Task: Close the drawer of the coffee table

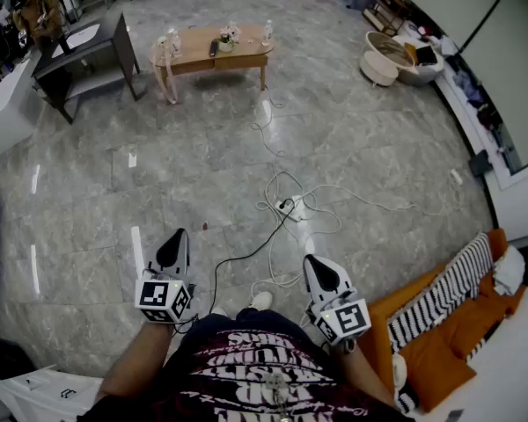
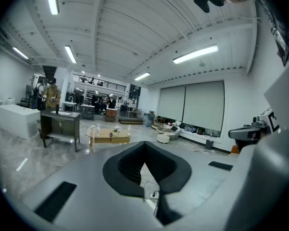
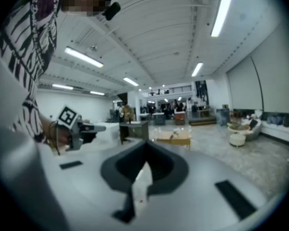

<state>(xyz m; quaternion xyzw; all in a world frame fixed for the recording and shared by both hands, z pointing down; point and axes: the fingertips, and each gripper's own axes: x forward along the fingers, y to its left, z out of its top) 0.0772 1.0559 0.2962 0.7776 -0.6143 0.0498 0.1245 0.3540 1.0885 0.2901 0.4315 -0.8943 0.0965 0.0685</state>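
The table [image 1: 213,53] stands far from you, at the other side of the room on the grey floor [image 1: 202,165]. From here it is too small to tell if its drawer is open or closed. A small plant [image 1: 227,38] and some bottles [image 1: 267,32] stand on top of it. Left of it there is a dark table [image 1: 88,51], and a person [image 1: 37,11] stands just behind that one.

Between you and the table, white and black cables [image 1: 277,183] lie in loops on the floor, and they meet at a power strip [image 1: 292,206].

You hold the left hand-held gripper [image 1: 179,236] low in front of your body. Its jaws are together and nothing is between them. The right hand-held gripper [image 1: 310,258] is beside it, well apart from it, at about the same height. Its jaws are also together and it carries nothing. Both point forward, toward the table, and a little down. Neither one touches anything. In the left gripper view and in the right gripper view, the table shows small in the distance, just above the closed jaws.

The tip of your shoe [image 1: 260,301] shows between the two. To your right, an orange sofa [image 1: 440,350] stands near you with a striped blanket [image 1: 440,293] on it.
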